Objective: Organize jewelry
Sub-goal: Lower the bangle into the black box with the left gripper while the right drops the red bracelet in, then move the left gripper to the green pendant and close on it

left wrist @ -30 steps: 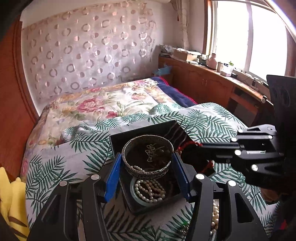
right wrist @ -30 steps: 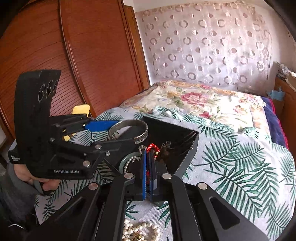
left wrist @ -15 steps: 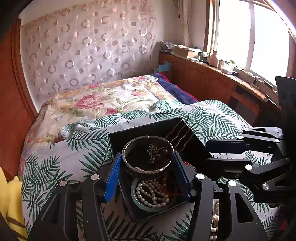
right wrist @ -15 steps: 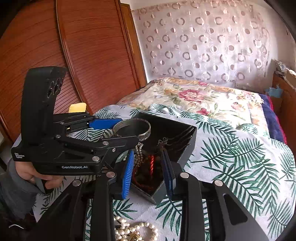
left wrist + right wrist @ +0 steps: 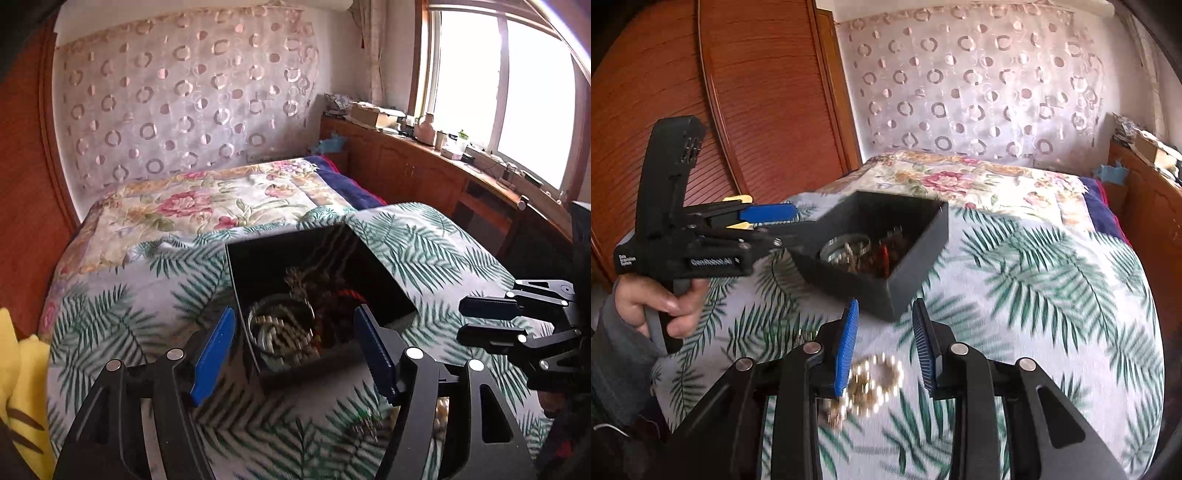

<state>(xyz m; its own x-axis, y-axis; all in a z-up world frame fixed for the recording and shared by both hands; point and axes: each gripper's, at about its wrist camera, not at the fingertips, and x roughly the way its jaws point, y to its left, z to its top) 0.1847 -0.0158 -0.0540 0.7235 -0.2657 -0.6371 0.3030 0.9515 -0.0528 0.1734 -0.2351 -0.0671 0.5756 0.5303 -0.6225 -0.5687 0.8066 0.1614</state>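
Two wrist views, bedroom, palm-print bedspread (image 5: 1015, 280). Left gripper (image 5: 295, 341): a sec. ago its blue pads clamped the silver bangle (image 5: 282, 325) above the black box (image 5: 258, 266); now the jaws are opening, nothing pressed between them, and the bangle lies inside the box on top of pearl strands, w/ red cord (image 5: 345, 295) and a dark chain just beside it. Right gripper (image 5: 884, 343): a sec. ago pinched shut over the red cord at the box; now parted, empty, drawn back off the box and hanging over a loose pearl bracelet (image 5: 873, 384) on the bedspread, near the box's closest corner. The bracelet shows between its fingers in this view but untouched. In the right view, a hand (image 5: 661, 302) grips the left tool's handle. Reading: bangle and cord are stowed; pearl bracelet is prob. the next item, still outside the box. Motion blur hides fine detail of box contents.
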